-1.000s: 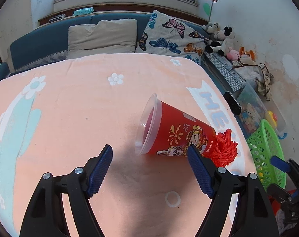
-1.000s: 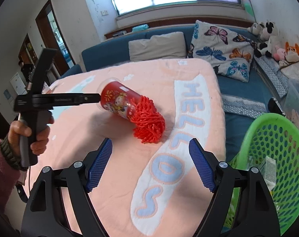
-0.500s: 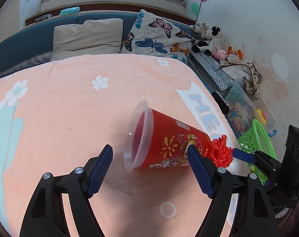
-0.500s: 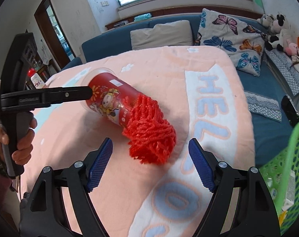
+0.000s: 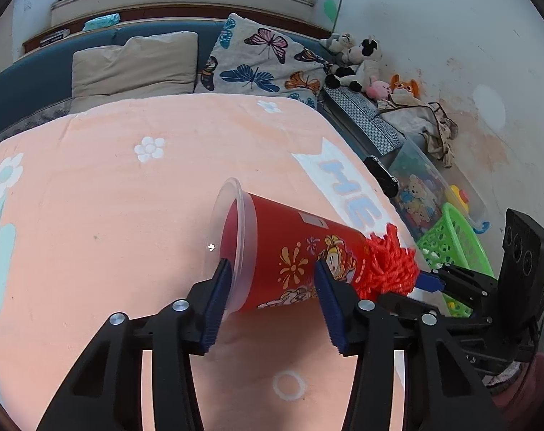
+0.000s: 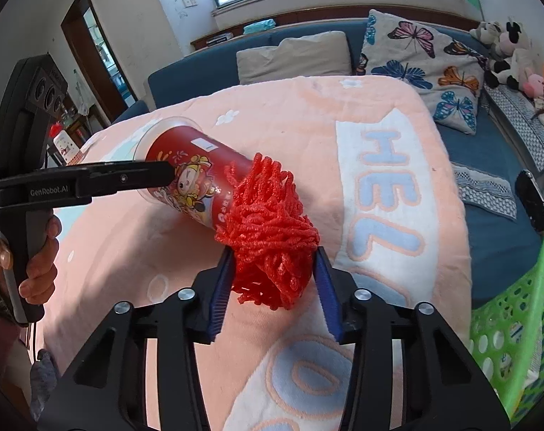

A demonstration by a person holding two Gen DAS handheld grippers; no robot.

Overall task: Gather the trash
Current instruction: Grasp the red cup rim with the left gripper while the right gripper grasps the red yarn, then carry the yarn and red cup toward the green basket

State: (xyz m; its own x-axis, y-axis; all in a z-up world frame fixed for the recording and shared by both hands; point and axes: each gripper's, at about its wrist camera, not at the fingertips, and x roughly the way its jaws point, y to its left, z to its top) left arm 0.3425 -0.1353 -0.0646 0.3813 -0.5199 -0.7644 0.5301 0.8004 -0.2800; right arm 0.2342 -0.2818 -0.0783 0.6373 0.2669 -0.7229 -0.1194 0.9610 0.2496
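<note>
Lying on its side on the bed (image 5: 92, 215), the red cup (image 5: 289, 251) points its clear-rimmed mouth toward the pillows and its narrow base toward the bed's edge, where a red mesh wad (image 6: 272, 237) rests against it. The left gripper (image 5: 272, 298) has its fingers (image 5: 218, 301) closed in on the cup's wide end, one pad at the rim and the other against the printed wall; contact looks made, though how firmly I cannot tell. The right gripper (image 6: 273, 287) has its fingers (image 6: 221, 287) pressed to either side of the mesh, gripping it. Taking both at once probably saves a trip to the green basket (image 6: 516, 323), which stands off the bed's side, near the right gripper. The cup is a smooth, glossy tapered cone with cartoon print, likely thin plastic that may flex or slip under a squeeze. The mesh is a soft, stringy bundle that compresses readily. The bed's peach blanket is plush and yielding, so both pieces sit slightly sunk.
</note>
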